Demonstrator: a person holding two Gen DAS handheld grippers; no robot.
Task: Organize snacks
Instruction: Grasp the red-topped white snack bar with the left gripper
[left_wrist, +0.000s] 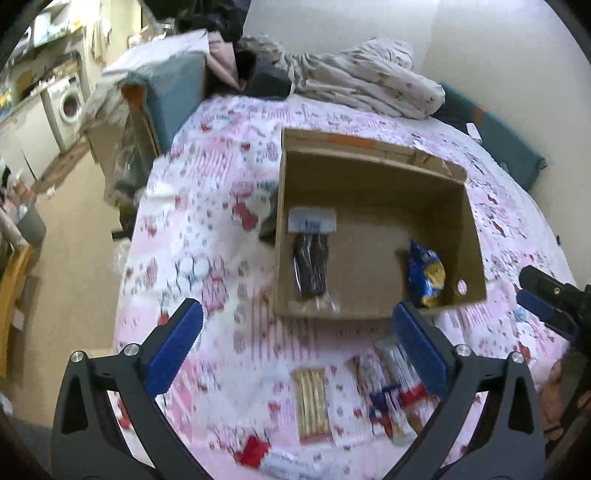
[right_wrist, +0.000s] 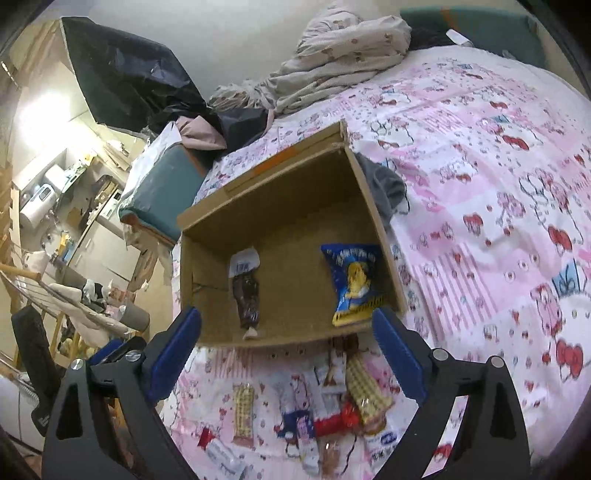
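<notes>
Your two tongs, left gripper (left_wrist: 295, 350) and right gripper (right_wrist: 288, 354), gape wide and empty over a pink patterned bedspread (left_wrist: 221, 229) in a cluttered room, one cardboard box (left_wrist: 373, 206) just beyond them holding two snacks, a dark packet (left_wrist: 310, 266) and a blue bag (left_wrist: 426, 275), loose snack packets (right_wrist: 332, 402) beneath them.

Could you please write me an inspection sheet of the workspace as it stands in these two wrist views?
Surface: bed with a pink patterned sheet; rumpled.
Job's things: open cardboard box on the sheet, holding a dark snack pack at one side and a blue snack bag at the other, apart. Loose snack packets lie on the sheet in front of the box.
Clutter: bundled bedding and clothes behind the box.
Grippers: left gripper open, nothing between the jaws; right gripper open, nothing between the jaws.
Cables: nothing seen.
Surroundings: washing machine and crowded counters beside the bed; a drying rack nearby.
</notes>
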